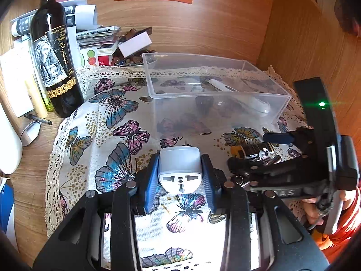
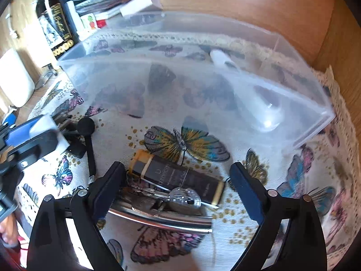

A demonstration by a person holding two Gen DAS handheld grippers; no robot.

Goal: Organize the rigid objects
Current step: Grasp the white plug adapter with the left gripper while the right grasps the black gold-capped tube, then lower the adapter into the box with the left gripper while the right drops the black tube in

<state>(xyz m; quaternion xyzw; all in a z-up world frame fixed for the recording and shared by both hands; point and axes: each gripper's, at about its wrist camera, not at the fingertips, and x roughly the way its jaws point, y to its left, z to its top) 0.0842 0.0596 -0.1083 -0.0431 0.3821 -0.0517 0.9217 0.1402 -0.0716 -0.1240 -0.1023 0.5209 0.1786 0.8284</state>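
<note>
1. Rigid objects lie scattered on the butterfly cloth (image 1: 117,135) that covers the worktop, and the clear plastic bin (image 1: 225,115) standing on it looks like their destination. A white oblong device (image 1: 239,94) already lies inside, toward the bin's right end.

2. A wine bottle (image 1: 56,63) stands off to the left by a stack of papers, well apart from the work and probably not part of it.

3. The left tool (image 1: 179,174) has its blue pads pressed against both sides of a grey travel adapter (image 1: 179,169), socket face toward the camera, held just short of the bin's near wall. I cannot tell whether it is lifted or resting on the cloth.

4. The right tool (image 2: 178,187) hangs with its fingers spread wide, gripping nothing, on either side of a small pile: a dark lighter with gold ends (image 2: 178,176) lying against a metal tool with a round wheel (image 2: 185,199).

5. As I read it, the step in hand is carrying the adapter to the bin. Next, the left tool would need to rise above the near rim, move forward and release over bare floor, beside the white device.

6. The right tool would then need to drop and close across the lighter's narrow width.
</note>
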